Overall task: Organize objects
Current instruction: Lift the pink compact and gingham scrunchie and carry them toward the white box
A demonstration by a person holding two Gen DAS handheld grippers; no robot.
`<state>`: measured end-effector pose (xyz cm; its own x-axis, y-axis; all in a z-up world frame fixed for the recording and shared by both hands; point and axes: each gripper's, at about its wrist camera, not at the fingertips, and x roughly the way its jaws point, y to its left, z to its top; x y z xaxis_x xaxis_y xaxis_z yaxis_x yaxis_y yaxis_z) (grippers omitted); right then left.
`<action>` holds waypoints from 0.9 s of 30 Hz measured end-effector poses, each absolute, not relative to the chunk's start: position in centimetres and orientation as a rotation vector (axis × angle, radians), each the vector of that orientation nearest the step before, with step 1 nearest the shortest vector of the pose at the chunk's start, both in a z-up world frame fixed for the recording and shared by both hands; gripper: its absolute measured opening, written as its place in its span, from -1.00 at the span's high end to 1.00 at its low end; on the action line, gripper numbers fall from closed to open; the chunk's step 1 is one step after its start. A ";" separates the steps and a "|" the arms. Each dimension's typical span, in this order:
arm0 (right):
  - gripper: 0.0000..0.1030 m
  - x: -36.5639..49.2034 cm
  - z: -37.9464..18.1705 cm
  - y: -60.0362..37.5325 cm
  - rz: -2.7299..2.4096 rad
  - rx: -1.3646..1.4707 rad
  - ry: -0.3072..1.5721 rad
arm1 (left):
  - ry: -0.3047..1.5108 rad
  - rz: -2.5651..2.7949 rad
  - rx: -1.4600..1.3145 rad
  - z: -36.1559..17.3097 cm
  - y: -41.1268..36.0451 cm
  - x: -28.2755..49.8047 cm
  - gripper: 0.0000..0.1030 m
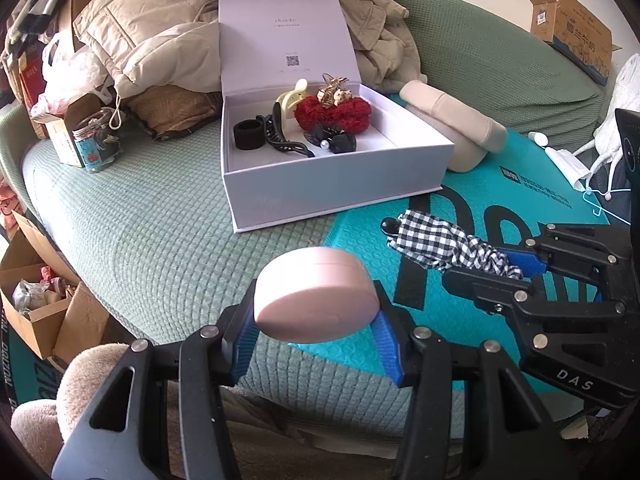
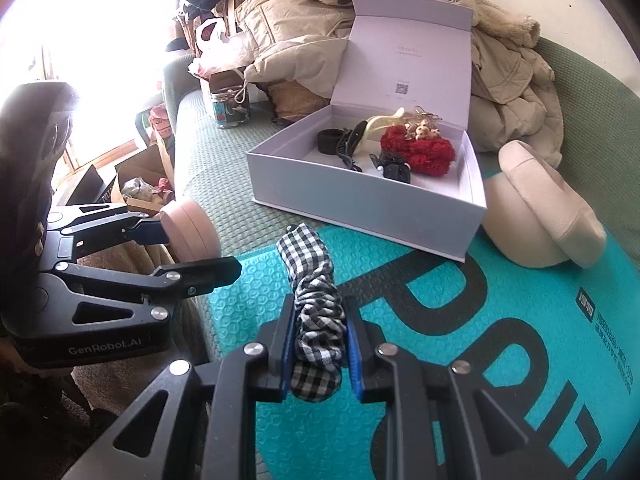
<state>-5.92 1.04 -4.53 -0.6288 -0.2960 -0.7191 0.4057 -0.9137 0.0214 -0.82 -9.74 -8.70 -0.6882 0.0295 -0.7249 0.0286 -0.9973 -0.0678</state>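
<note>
Our left gripper [image 1: 316,334] clamps a round pink case [image 1: 316,300], our right gripper [image 2: 320,354] a checked fabric scrunchie [image 2: 316,320]; the open white box [image 1: 340,184] lies ahead, nearer the left.

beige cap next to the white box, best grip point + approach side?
Grip the stiff brim of the beige fabric cap from the open teal-mailer side. The brim points away from the white lidded gift box and juts out as a flat edge two fingers can straddle; the crown is rounded, soft and sits close to the box wall, so it would likely slip. Both grippers are occupied now.
</note>
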 end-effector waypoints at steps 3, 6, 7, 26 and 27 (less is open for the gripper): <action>0.59 -5.9 -3.2 0.3 -2.520 1.036 0.226 | -0.104 2.915 -1.216 -7.5 -10.3 -0.9 0.05; 0.59 -6.0 -1.9 -0.2 -2.522 1.009 0.252 | -0.064 2.946 -1.198 -6.2 -10.4 -1.0 0.05; 0.59 -6.0 -1.5 -0.4 -2.522 1.002 0.258 | -0.062 2.951 -1.194 -5.7 -10.6 -1.0 0.05; 0.59 -8.6 4.6 -0.3 -2.548 0.927 0.331 | -0.056 2.985 -1.071 2.6 -12.3 -3.4 0.05; 0.59 -8.9 4.7 -0.3 -2.549 0.926 0.332 | -0.056 2.982 -1.071 2.9 -12.3 -3.7 0.05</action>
<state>-8.88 -0.26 4.75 -0.6971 -0.2923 -0.6547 0.4501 -0.8892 -0.0822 -3.72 -12.29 2.92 -0.7713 -0.0141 -0.6363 0.0380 -0.9990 -0.0240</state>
